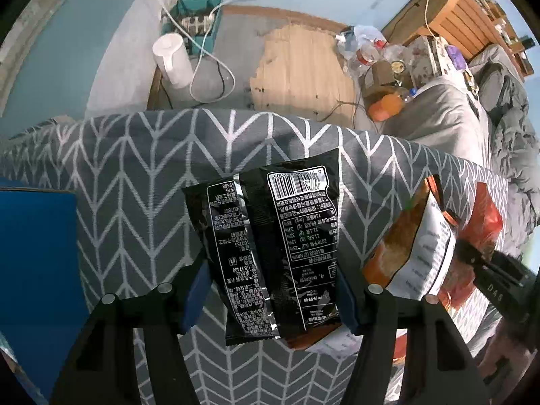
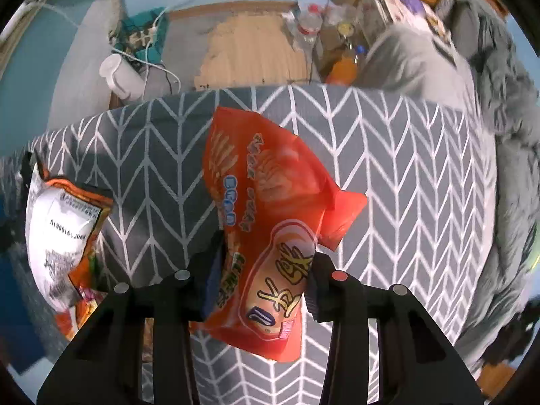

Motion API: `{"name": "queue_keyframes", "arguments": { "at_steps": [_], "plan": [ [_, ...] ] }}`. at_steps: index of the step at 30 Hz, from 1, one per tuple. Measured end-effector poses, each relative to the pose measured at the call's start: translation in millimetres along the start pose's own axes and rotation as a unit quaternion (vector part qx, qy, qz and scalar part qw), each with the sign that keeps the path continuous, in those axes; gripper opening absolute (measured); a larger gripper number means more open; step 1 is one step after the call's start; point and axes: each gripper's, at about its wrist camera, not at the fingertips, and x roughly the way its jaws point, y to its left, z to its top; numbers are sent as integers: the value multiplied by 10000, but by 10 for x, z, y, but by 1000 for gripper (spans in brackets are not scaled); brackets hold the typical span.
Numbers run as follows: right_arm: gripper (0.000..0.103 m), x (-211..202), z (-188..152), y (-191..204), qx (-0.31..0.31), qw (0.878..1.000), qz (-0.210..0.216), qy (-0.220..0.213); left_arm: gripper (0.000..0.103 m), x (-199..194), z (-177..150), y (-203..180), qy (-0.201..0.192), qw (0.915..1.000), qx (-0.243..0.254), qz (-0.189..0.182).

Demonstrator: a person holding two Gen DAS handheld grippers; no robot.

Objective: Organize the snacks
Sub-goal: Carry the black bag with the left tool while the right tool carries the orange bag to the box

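A black snack packet [image 1: 270, 236], printed back upward, sits between the blue pads of my left gripper [image 1: 271, 300], which is shut on its lower part. In the right wrist view a crumpled red snack packet [image 2: 270, 185] is pinched near its lower half by my right gripper [image 2: 266, 280], shut on it above the cloth. An orange and white packet [image 1: 415, 246] lies on the cloth between the two; it shows at the left edge [image 2: 57, 233] of the right wrist view. Part of the red packet [image 1: 486, 222] also shows at the right of the left wrist view.
The table carries a grey cloth with white chevrons [image 1: 135, 168]; its far edge runs across the middle of both views. A blue box [image 1: 33, 270] stands at the left. Beyond are a white kettle [image 1: 172, 57], cables, floor clutter and a grey bed [image 1: 449, 125].
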Motion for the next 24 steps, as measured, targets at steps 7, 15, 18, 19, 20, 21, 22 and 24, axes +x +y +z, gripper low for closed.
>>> {"name": "queue_keyframes", "arguments": {
  "at_steps": [7,15,18,19,20,21,22,24],
  "plan": [
    [35,-186,-104,57,-294,9990,-162,-311,66,-153,-132,60,-205,9998,-62,-23],
    [35,-467,-127,194,-536,9961,-93,-697,66,-485,-294,97,-555,9984,7,-84],
    [35,-612,-128,270,-670,9940,-54,-863,66,-669,-350,114,-735,9972,32,-135],
    [35,-655,-130,297,-700,9933,-52,-914,66,-720,-373,108,-796,9967,52,-132],
    [35,-692,-133,320,-730,9927,-45,-959,66,-802,-400,107,-885,9959,99,-124],
    [35,-741,-139,342,-766,9920,-29,-1004,66,-851,-412,107,-938,9954,132,-125],
    [35,-793,-142,361,-800,9912,-14,-1050,66,-914,-428,110,-1004,9947,175,-118],
    [35,-886,-158,417,-881,9895,5,-1144,66,-1011,-466,98,-1109,9935,240,-106]
  ]
}}
